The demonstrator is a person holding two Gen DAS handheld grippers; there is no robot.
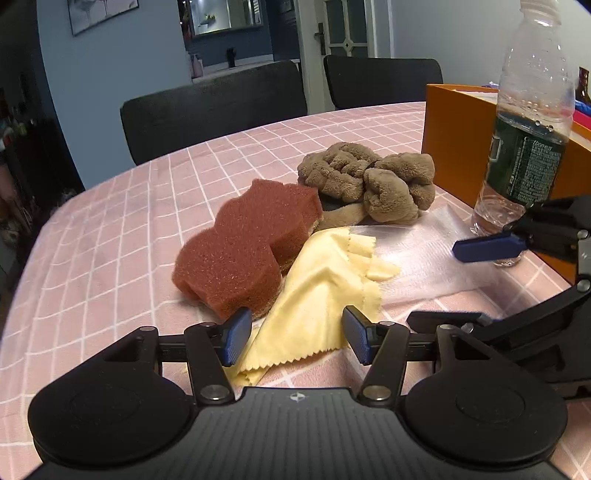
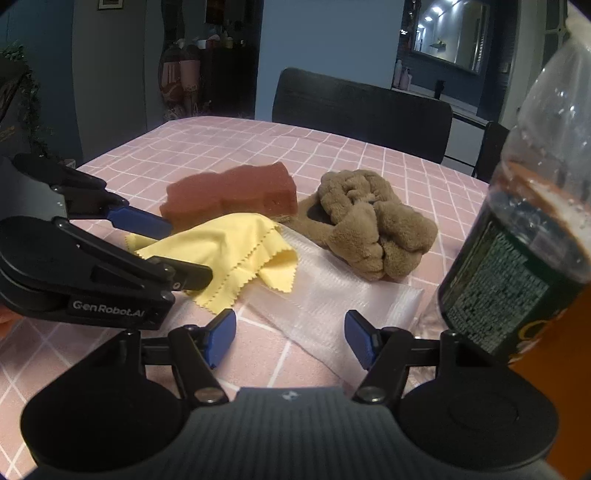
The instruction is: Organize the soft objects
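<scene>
On the pink checked tablecloth (image 1: 110,229) we see yellow cloth (image 1: 314,291), red sponge (image 1: 243,243) touching it, brown plush headband (image 1: 369,181) behind. Our left gripper (image 1: 295,338) straddles the cloth's near edge, spread wide; right gripper (image 2: 290,338) likewise wide, over clear plastic sheet (image 2: 332,295). Water bottle (image 1: 524,147) beside orange box (image 1: 454,147).

"GenRobot.AI" on left gripper (image 2: 155,251)

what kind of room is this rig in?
Likely a home dining room: table under a pink checked tablecloth, dark dining chairs pushed in, framed picture on the wall.
</scene>
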